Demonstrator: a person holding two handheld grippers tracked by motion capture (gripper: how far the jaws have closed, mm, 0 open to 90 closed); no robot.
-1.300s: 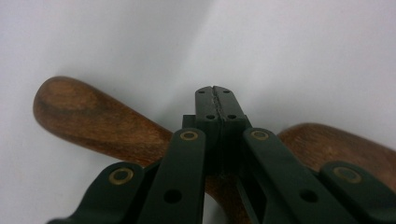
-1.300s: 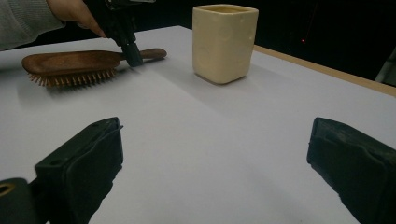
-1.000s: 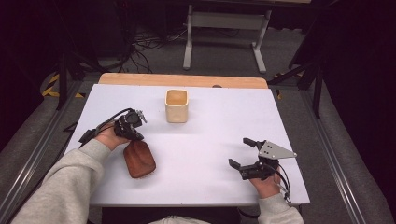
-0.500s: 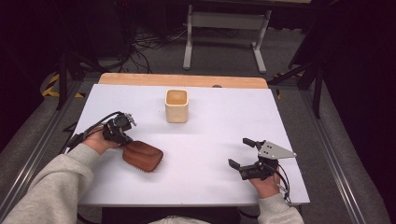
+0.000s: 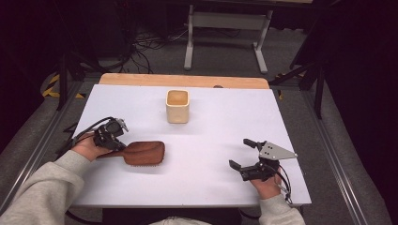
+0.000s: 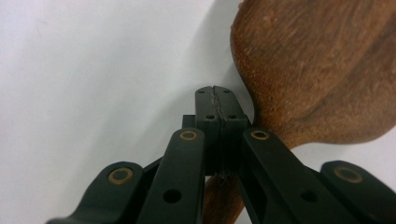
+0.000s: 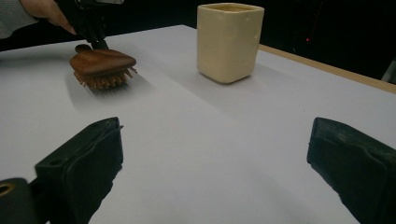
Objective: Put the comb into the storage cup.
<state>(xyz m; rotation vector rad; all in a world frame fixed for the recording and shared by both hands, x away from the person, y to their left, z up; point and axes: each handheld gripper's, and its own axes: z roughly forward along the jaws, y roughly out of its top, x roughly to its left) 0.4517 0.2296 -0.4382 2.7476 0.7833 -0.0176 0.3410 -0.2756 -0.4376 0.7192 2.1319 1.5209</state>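
Wooden hairbrush lying bristles down on the white bench, toward its left edge and nearer the front edge than the back, head pointing to the middle. Gripped at the handle by the left gripper, jaws clamped tight together on the thin handle; seen close in the left gripper view, with the brown head spreading out just past the closed jaw tips. Left hand and grey sleeve coming in from the front left corner. Cream square cup upright near the middle of the back edge, well apart from the brush. Right gripper resting near the front right corner, jaws spread wide, nothing between them.
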